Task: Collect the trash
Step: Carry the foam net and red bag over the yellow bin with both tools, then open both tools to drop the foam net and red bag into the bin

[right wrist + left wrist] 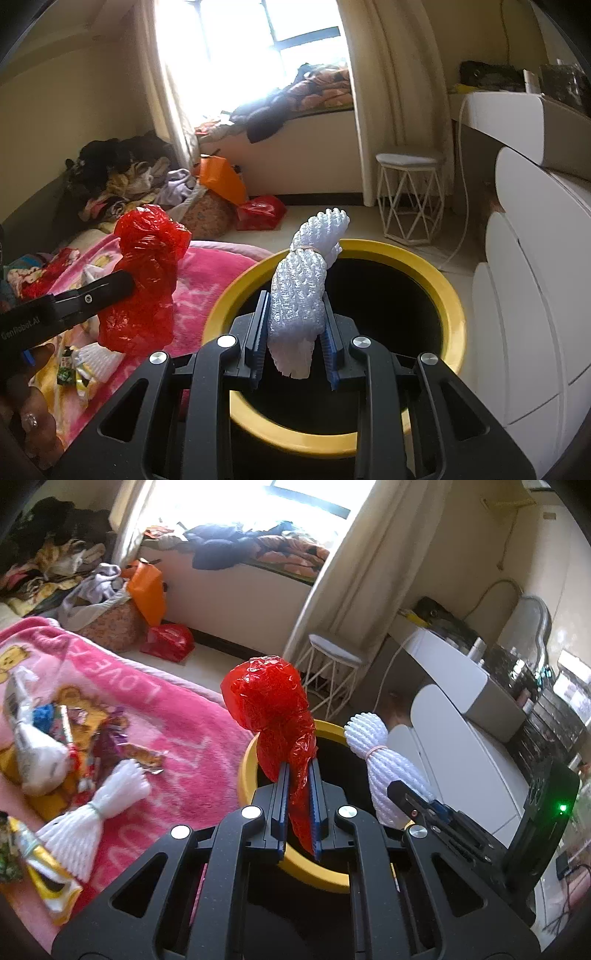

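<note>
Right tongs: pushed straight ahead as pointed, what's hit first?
Probably the yellow bin: the right tongs, shut on the white foam net, aim over its dark opening toward the far rim. Depth is unclear.

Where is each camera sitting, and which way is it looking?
Left wrist view: sits on the left hand-held gripper, looking along its fingers at the red plastic bag it pinches over the yellow bin; the right hand-held gripper shows too.
Right wrist view: sits on the right hand-held gripper, looking down into the bin past the white foam net it grips; a bare hand shows at the lower left.
Both share the bin, bag, net, pink blanket and window.
</note>
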Action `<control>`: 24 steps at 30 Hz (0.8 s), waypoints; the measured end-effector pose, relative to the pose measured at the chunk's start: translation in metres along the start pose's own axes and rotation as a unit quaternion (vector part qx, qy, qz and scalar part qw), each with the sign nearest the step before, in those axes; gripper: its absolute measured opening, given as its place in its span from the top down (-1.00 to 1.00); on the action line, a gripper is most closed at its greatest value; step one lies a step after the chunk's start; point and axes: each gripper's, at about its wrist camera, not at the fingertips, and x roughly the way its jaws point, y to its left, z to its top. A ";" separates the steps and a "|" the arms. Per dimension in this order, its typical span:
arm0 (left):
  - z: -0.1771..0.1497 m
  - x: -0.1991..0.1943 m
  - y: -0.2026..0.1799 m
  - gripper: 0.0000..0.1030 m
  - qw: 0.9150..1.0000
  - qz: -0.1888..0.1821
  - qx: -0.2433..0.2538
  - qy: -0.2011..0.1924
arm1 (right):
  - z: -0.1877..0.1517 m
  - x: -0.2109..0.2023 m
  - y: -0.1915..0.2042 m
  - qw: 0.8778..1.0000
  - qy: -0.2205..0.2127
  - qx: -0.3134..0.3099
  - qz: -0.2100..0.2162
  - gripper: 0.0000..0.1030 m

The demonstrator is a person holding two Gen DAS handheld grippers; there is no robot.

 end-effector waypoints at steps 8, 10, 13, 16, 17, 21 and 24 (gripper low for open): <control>0.004 0.029 -0.014 0.88 0.999 -0.015 0.017 0.023 | 0.001 0.005 -0.015 0.999 0.016 0.028 -0.007 0.52; 0.006 0.035 -0.017 0.88 0.999 -0.024 0.016 0.028 | 0.001 0.007 -0.018 0.999 0.022 0.035 -0.005 0.50; 0.007 0.041 -0.019 0.88 0.999 -0.028 0.018 0.031 | 0.001 0.009 -0.021 0.999 0.027 0.043 -0.005 0.50; 0.010 0.048 -0.019 0.87 0.999 -0.034 0.017 0.036 | 0.002 0.012 -0.023 0.998 0.032 0.047 -0.014 0.48; 0.010 0.052 -0.018 0.84 0.999 -0.034 0.016 0.040 | 0.003 0.014 -0.024 0.998 0.036 0.050 -0.023 0.40; 0.007 0.051 -0.008 -0.05 0.999 -0.025 -0.006 0.030 | 0.001 0.020 -0.030 0.996 0.047 0.067 -0.039 0.06; 0.004 0.042 0.001 -0.49 0.999 -0.009 -0.023 0.021 | 0.001 0.021 -0.033 0.995 0.049 0.077 -0.046 -0.05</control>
